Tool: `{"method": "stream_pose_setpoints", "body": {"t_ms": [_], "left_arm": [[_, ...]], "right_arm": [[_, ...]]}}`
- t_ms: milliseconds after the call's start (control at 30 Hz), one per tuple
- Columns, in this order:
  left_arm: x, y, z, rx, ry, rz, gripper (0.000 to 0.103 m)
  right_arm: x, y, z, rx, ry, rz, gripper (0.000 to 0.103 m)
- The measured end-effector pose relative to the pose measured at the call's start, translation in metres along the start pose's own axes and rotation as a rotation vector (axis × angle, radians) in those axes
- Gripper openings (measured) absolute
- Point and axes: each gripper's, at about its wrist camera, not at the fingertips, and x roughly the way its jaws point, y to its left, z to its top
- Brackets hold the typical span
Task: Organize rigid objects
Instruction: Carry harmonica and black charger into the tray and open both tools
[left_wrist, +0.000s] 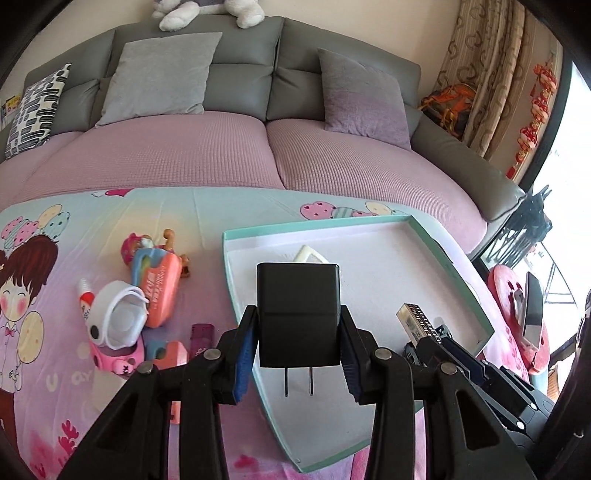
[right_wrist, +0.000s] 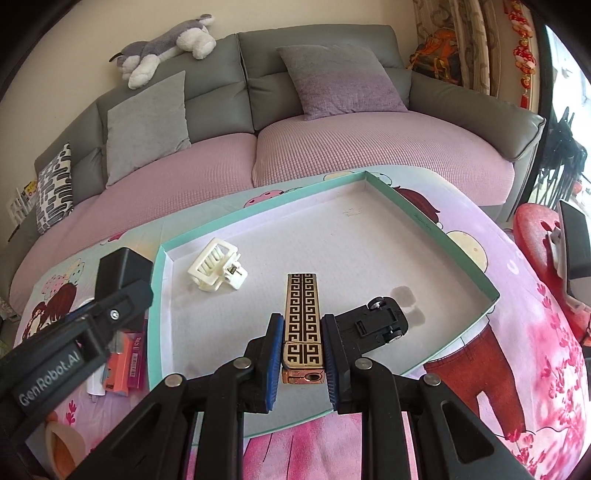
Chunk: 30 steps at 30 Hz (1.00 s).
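Observation:
My left gripper (left_wrist: 298, 354) is shut on a black plug adapter (left_wrist: 298, 314), prongs pointing down, held above the left part of the teal-rimmed white tray (left_wrist: 456, 266). My right gripper (right_wrist: 300, 354) is shut on a gold lighter with a black key pattern (right_wrist: 302, 314) over the tray (right_wrist: 448, 236). A white hair claw (right_wrist: 216, 269) lies in the tray's far left corner. A black toy car (right_wrist: 376, 325) lies upside down in the tray, right of my right gripper. The left gripper with the adapter (right_wrist: 122, 273) shows at the left of the right wrist view.
A pile of small toys and cases (left_wrist: 140, 295) lies on the cartoon-print cloth left of the tray. A magenta lighter (left_wrist: 202, 334) lies nearby. A sofa with cushions (left_wrist: 258, 155) stands behind the table. A red stool with a phone (right_wrist: 554, 240) stands at the right.

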Motion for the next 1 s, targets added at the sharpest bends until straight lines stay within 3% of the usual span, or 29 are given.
{"method": "stream_pose_setpoints", "body": {"t_ms": [600, 667, 733, 800, 900, 933, 1000], "left_arm": [[0.031, -0.006, -0.013, -0.015, 0.123, -0.007, 0.043], [0.028, -0.006, -0.011, -0.012, 0.113, -0.007, 0.047], [0.025, -0.005, -0.01, -0.013, 0.104, -0.005, 0.057], [0.021, -0.003, -0.008, -0.015, 0.1, -0.001, 0.058], [0.013, 0.001, -0.004, -0.02, 0.081, 0.009, 0.06], [0.009, 0.003, -0.003, -0.022, 0.073, 0.015, 0.063], [0.002, 0.007, -0.001, -0.03, 0.054, 0.028, 0.07]], "right_arm": [[0.009, -0.003, -0.004, -0.029, 0.068, -0.014, 0.022], [0.008, -0.002, -0.004, -0.027, 0.069, -0.018, 0.023], [0.007, -0.003, -0.003, -0.024, 0.069, -0.017, 0.023], [0.004, -0.003, -0.002, -0.024, 0.061, -0.016, 0.023], [0.0, -0.001, 0.0, -0.036, 0.045, -0.033, 0.032], [-0.001, -0.001, 0.001, -0.038, 0.041, -0.037, 0.04], [-0.003, 0.0, 0.002, -0.04, 0.035, -0.038, 0.043]]}}
